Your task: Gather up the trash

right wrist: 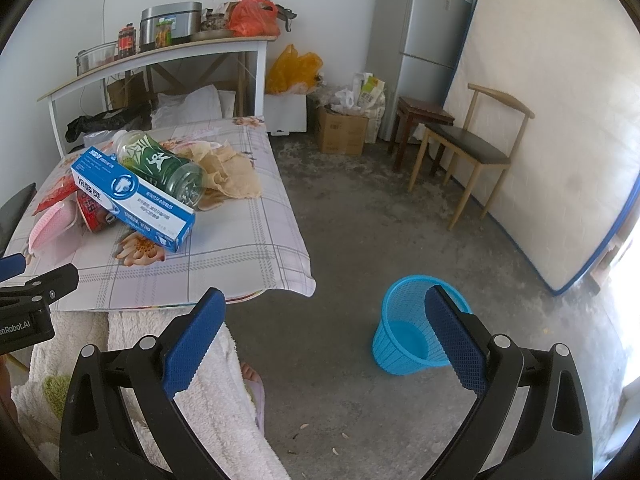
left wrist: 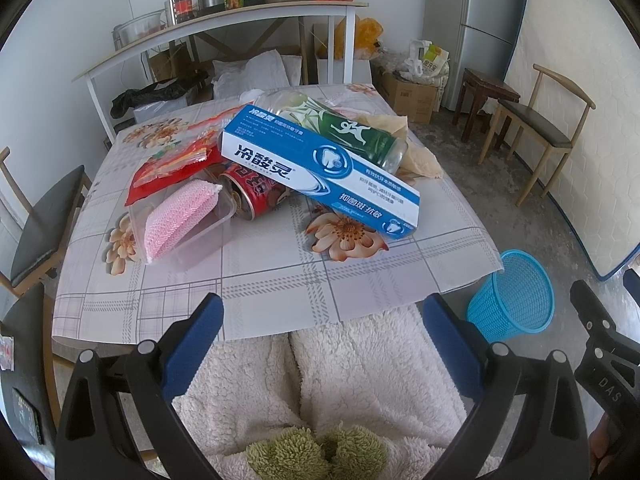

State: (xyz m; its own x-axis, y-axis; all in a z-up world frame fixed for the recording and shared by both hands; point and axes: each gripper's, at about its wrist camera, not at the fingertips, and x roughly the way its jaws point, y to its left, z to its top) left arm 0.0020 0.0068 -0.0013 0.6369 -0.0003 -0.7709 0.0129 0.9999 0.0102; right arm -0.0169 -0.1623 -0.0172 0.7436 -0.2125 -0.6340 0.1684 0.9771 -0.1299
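Nothing picked up yet. Left claw (left wrist: 322, 320) wide, holding nothing, hanging over fluffy white legs just short of the worktop (left wrist: 280, 280). Right claw (right wrist: 324, 320) wide too, empty, out over the floor near the blue basket (right wrist: 416, 332).

Trash all in one heap in the middle of the worktop. On top, a long blue and white toothpaste box (left wrist: 320, 172), one end poking out toward the front. Across the box, a green bottle (left wrist: 352, 132) on its side. Under the box, a red can (left wrist: 256, 192). Beside the can, a clear tray (left wrist: 224, 216) with a pink sponge (left wrist: 180, 216) inside. Behind those, a red wrapper (left wrist: 172, 168) and some crumpled tan paper (left wrist: 416, 156).

Best to start with the box. Probably smart to pinch across the thin way, near the free end, then lift slowly. Bottle likely to roll off, so go gently. After that, over to the basket, on the floor just past the worktop corner, and let go right above the hole.
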